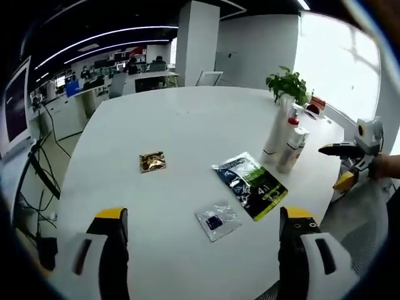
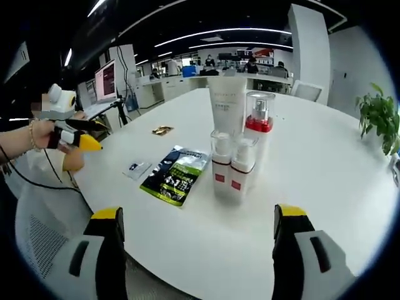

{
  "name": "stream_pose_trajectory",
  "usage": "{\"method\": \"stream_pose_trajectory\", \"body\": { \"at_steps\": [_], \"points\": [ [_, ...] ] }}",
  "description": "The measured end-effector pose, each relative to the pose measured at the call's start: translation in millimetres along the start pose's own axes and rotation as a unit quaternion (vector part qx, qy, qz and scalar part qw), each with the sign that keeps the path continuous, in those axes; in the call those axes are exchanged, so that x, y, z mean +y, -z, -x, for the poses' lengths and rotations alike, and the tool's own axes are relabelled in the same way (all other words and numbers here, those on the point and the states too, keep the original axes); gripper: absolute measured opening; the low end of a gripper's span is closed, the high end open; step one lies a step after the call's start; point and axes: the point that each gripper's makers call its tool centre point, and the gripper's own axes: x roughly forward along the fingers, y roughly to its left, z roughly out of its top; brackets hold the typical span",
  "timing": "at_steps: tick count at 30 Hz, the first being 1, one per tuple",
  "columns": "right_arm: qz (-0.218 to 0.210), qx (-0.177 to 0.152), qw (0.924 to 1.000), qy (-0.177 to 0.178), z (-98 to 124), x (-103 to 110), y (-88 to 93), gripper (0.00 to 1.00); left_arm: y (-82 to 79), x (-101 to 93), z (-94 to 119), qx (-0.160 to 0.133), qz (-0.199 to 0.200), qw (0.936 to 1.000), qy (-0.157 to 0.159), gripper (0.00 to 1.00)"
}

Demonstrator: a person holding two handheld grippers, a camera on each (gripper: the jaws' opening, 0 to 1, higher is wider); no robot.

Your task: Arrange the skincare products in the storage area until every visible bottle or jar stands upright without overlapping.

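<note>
Skincare bottles (image 2: 234,165) are standing upright in a tight cluster mid-tabletop (image 2: 325,175), just ahead of the right gripper (image 2: 197,250), whose jaws are gaping empty like the left gripper's (image 1: 203,250), so any approach probably wants slow, square alignment.

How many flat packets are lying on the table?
3: a gold sachet farthest from the bottles, a small clear sachet nearest the left gripper's jaws, and a big green-and-black pouch beside the standing bottles.
</note>
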Motion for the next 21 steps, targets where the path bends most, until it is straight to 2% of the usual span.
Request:
{"method": "stream_pose_trajectory", "body": {
  "at_steps": [12, 17, 21],
  "points": [
    [-0.009, 0.018, 0.9998, -0.006, -2, 1, 6.2, 1.0, -2.3, 29.0, -28, 0.023, 0.001, 0.9997, -0.013, 0.93],
    [-0.014, 0.024, 0.9996, -0.005, -2, -1, 7.0, 1.0, -4.1, 53.6, -60, 0.034, 0.029, 0.9987, -0.023, 0.91],
    [-0.006, 0.028, 0.9996, -0.003, -5, -2, 5.7, 1.0, -11.5, 59.5, -79, 0.04, 0.025, 0.9986, -0.021, 0.91]
  ]
}}
